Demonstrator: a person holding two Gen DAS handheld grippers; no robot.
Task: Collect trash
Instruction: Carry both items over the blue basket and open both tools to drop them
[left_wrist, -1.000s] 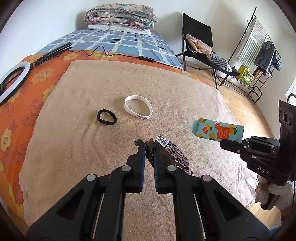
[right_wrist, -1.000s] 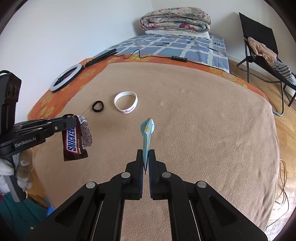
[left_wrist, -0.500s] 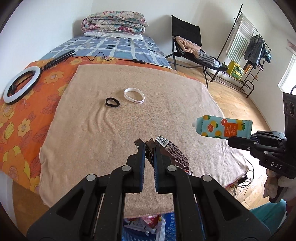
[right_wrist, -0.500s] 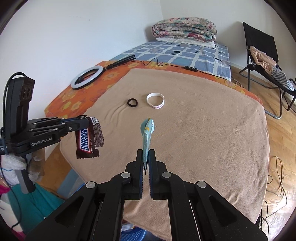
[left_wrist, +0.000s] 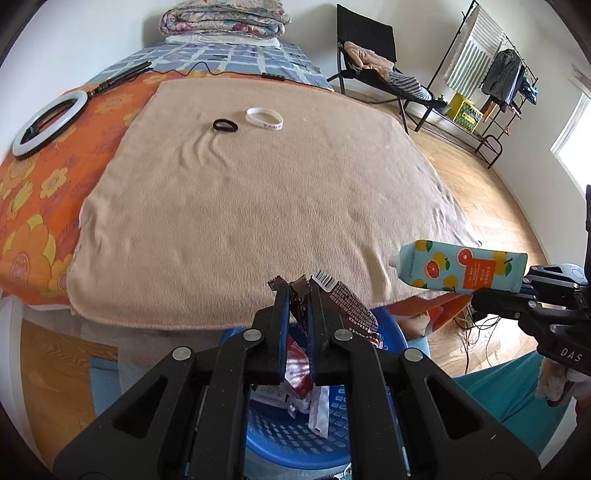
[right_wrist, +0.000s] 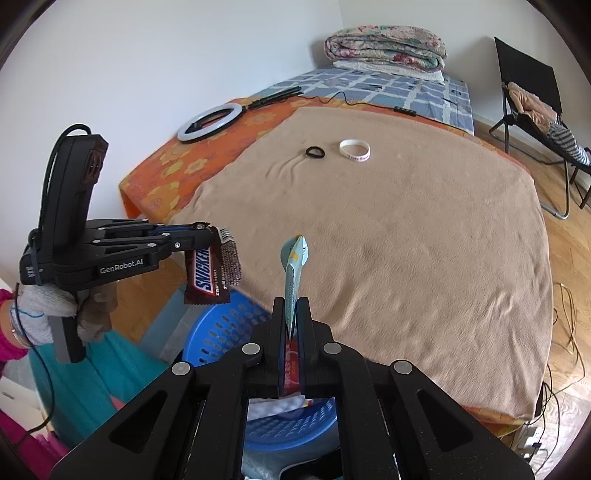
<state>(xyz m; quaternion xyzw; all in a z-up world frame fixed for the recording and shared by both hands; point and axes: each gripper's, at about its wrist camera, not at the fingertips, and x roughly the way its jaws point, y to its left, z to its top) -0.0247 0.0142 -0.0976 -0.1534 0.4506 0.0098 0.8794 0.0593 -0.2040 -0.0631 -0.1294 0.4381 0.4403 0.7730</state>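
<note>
Left claw (left_wrist: 297, 295), in its own view, is clamped on a Snickers wrapper (left_wrist: 347, 308) pinched by its crimped top end. The wrapper's long axis runs forward and down to the right from the fingers, its barcode end uppermost. It hangs above a blue basket (left_wrist: 295, 439) that already holds other wrappers, beside the foot of the bed (left_wrist: 258, 192). At the right edge the right claw (left_wrist: 491, 299) grips a citrus-print pouch (left_wrist: 461, 266), which lies roughly level, long axis left to right, its rounded end pointing left.

From the right wrist, the right claw (right_wrist: 291, 314) is closed on the pouch (right_wrist: 293, 266), seen edge-on: it stands vertically between the fingers and points straight ahead along them, toward the bed (right_wrist: 388, 240). The basket (right_wrist: 221, 336) sits below and just left of this claw. The left claw (right_wrist: 207, 236) holds the wrapper (right_wrist: 207, 277) dangling, long axis nearly vertical, over the basket's near-left rim.

Judging by this, both pieces are collected and the drop is in hand. Next, each claw should be centred over the basket's opening and parted; the wrapper looks close to the rim, so it may miss. A hair tie (right_wrist: 315, 152) and wristband (right_wrist: 354, 149) lie on the bed.
</note>
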